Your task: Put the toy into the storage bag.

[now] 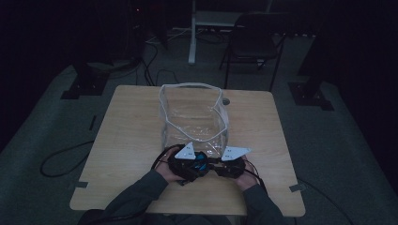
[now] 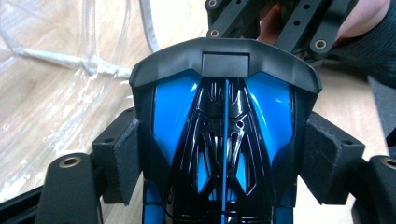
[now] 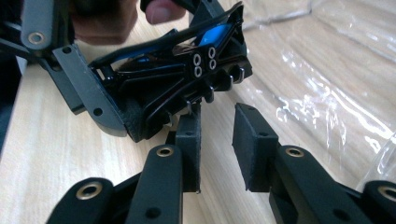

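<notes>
The left gripper (image 2: 226,154) jaws clamp a blue-and-black toy car (image 2: 224,140) by its sides. The right gripper (image 3: 217,140) jaws stand apart with nothing between them, just below the car, beside the clear plastic bag (image 1: 192,117) on the bench (image 1: 126,140).

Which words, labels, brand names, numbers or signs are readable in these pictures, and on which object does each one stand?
No readable text anywhere.
Blue and black object held in the left gripper: no lettering shows.
Clear plastic bag: no print.
Right gripper and table: no markings.

It looks like a dim lab or studio: a small wooden table (image 1: 141,140), black stands with cables on the grey carpet floor (image 1: 42,140), a folding chair (image 1: 256,42).
</notes>
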`<state>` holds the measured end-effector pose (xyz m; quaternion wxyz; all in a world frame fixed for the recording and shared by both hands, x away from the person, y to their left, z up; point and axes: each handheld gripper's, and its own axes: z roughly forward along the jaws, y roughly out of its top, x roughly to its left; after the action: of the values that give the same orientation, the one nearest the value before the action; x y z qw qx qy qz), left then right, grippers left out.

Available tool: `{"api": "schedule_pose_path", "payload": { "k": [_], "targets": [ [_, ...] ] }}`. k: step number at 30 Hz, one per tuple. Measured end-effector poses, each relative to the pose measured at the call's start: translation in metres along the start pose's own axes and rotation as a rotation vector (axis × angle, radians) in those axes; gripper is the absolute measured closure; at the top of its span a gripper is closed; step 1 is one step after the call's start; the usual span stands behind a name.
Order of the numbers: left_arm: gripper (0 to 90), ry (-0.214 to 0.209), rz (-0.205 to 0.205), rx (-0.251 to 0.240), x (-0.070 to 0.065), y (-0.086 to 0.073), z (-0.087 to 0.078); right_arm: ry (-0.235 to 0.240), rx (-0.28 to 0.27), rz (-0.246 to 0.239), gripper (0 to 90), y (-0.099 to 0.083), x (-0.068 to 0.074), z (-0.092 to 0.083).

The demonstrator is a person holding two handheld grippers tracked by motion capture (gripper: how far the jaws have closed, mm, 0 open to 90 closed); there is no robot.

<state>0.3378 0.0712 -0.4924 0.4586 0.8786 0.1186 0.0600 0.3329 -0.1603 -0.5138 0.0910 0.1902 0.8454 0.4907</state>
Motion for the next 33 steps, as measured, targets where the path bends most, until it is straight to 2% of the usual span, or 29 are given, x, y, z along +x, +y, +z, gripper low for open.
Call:
{"api": "schedule_pose_path", "payload": {
  "k": [3,9,17,23,24,25,26,28,33],
  "targets": [
    [25.4,-0.008,0.012,-0.017,-0.002,0.003,-0.004,-0.009,-0.023,-0.011,75.0,0.004,0.003,-0.005],
    [25.4,-0.028,0.006,-0.048,-0.003,0.007,-0.009,0.013,-0.059,-0.010,76.7,0.007,0.006,-0.011],
    [25.2,-0.077,-0.043,-0.098,0.001,0.007,-0.012,0.020,-0.097,-0.006,79.5,0.009,0.007,-0.016],
    [24.9,-0.109,-0.079,-0.123,0.002,0.007,-0.012,0.010,-0.113,-0.024,81.0,0.010,0.008,-0.018],
    [24.8,-0.124,-0.104,-0.133,0.004,0.006,-0.012,0.010,-0.115,-0.027,81.0,0.010,0.008,-0.018],
    [24.6,-0.124,-0.104,-0.133,0.004,0.006,-0.012,0.009,-0.117,-0.028,81.0,0.011,0.008,-0.018],
    [24.5,-0.147,-0.134,-0.141,0.005,0.006,-0.011,0.008,-0.118,-0.027,81.0,0.011,0.008,-0.018],
    [24.1,-0.156,-0.158,-0.149,0.006,0.005,-0.011,0.011,-0.123,-0.027,81.0,0.011,0.009,-0.018],
    [24.3,-0.165,-0.186,-0.157,0.008,0.005,-0.009,0.005,-0.125,-0.032,81.1,0.011,0.009,-0.017]
  ]
}}
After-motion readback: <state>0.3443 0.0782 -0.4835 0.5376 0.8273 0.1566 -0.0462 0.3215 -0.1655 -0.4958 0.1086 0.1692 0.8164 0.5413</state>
